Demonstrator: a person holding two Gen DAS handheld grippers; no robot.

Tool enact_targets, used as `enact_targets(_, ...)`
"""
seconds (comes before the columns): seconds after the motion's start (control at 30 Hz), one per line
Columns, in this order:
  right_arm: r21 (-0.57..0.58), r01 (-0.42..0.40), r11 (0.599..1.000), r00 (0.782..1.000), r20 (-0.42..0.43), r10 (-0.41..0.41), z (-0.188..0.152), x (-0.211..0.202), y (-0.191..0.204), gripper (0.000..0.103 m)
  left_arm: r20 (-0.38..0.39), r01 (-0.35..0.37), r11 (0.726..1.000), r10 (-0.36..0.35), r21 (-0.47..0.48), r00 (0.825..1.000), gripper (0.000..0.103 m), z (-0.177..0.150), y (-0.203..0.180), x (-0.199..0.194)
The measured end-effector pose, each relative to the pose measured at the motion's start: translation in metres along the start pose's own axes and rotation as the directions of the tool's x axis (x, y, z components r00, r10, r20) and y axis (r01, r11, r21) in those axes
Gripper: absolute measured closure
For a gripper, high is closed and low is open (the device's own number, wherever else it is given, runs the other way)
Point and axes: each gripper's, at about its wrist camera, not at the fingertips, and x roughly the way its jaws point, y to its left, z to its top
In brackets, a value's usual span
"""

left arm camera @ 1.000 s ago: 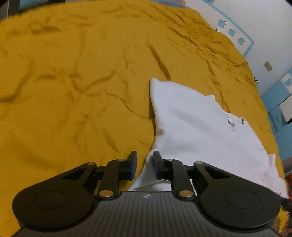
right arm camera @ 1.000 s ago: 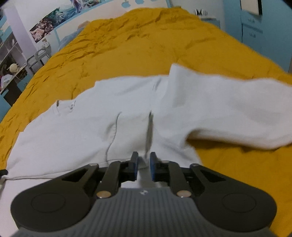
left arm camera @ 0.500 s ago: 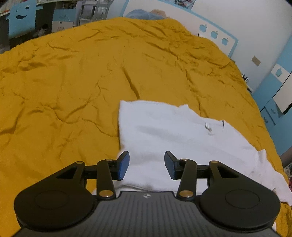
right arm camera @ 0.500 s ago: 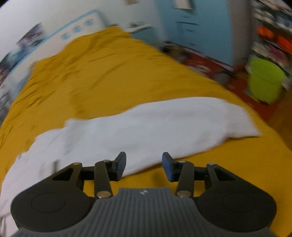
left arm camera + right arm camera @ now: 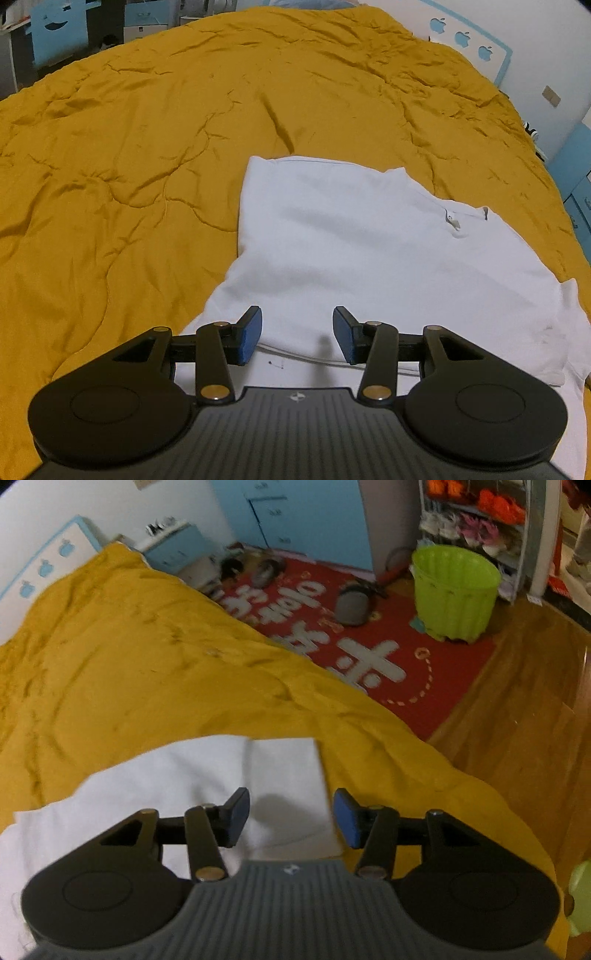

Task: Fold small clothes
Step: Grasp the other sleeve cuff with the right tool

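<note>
The white garment (image 5: 369, 251) is lying partly folded on the yellow bedspread (image 5: 129, 166), soft and light, likely sagging unless it is being pinched at a corner or hem. The left gripper (image 5: 297, 338) is hovering spread and empty over its near edge, while the right gripper (image 5: 291, 818), jaws just widened, is hanging empty over the sleeve end (image 5: 284, 775).

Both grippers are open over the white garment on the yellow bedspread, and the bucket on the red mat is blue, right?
Not quite: the bucket is green, as the right wrist view shows. The rest holds: the left gripper and right gripper are open over the white garment on the yellow bedspread, with the red mat beside the bed.
</note>
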Motion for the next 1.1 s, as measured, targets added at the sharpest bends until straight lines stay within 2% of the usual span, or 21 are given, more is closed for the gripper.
enact_targets(0.13,0.036,-0.018,0.999,0.999,-0.04,0.019,0.003,0.028,-0.008,0.058,0.004,-0.014,1.0,0.014,-0.001,1.0,0.05,0.001,-0.003,-0.002)
enact_targets(0.2,0.024,-0.026,0.999,0.999,-0.04,0.027,0.002,0.032,-0.005,0.07,0.006,-0.014,1.0,0.014,-0.002,1.0,0.05,0.002,-0.002,-0.002)
enact_targets(0.23,0.017,-0.03,0.999,0.999,-0.037,0.03,0.003,0.033,-0.003,0.08,0.007,-0.013,1.0,0.013,-0.003,1.0,0.05,0.003,-0.002,-0.002)
enact_targets(0.27,0.006,-0.022,1.0,0.999,-0.03,0.023,0.002,0.031,0.001,0.096,0.01,-0.01,1.0,0.01,-0.005,1.0,0.05,0.003,-0.002,-0.003)
enact_targets(0.43,-0.069,0.018,0.997,0.999,0.04,-0.016,0.003,0.004,0.03,0.1,0.031,0.02,1.0,-0.02,-0.005,0.999,0.05,0.006,0.002,-0.013)
enact_targets(0.63,-0.206,-0.105,0.973,0.981,0.137,0.135,0.003,-0.073,0.11,0.101,0.077,0.039,0.999,-0.041,0.031,0.996,0.05,0.012,0.008,-0.025)
enact_targets(0.73,-0.315,-0.182,0.932,0.955,0.17,0.244,-0.006,-0.121,0.171,0.101,0.095,0.074,0.997,-0.076,0.028,0.993,0.05,0.013,0.013,-0.032)
enact_targets(0.87,-0.487,-0.262,0.833,0.903,0.182,0.39,-0.027,-0.188,0.265,0.101,0.137,0.09,0.995,-0.096,0.046,0.986,0.05,0.012,0.022,-0.044)
enact_targets(0.97,-0.573,-0.312,0.758,0.866,0.157,0.475,-0.046,-0.227,0.329,0.101,0.153,0.11,0.993,-0.115,0.042,0.982,0.05,0.013,0.031,-0.05)
enact_targets(1.1,-0.641,-0.372,0.671,0.824,0.105,0.557,-0.078,-0.261,0.407,0.101,0.169,0.09,0.995,-0.097,0.051,0.981,0.05,0.015,0.04,-0.057)
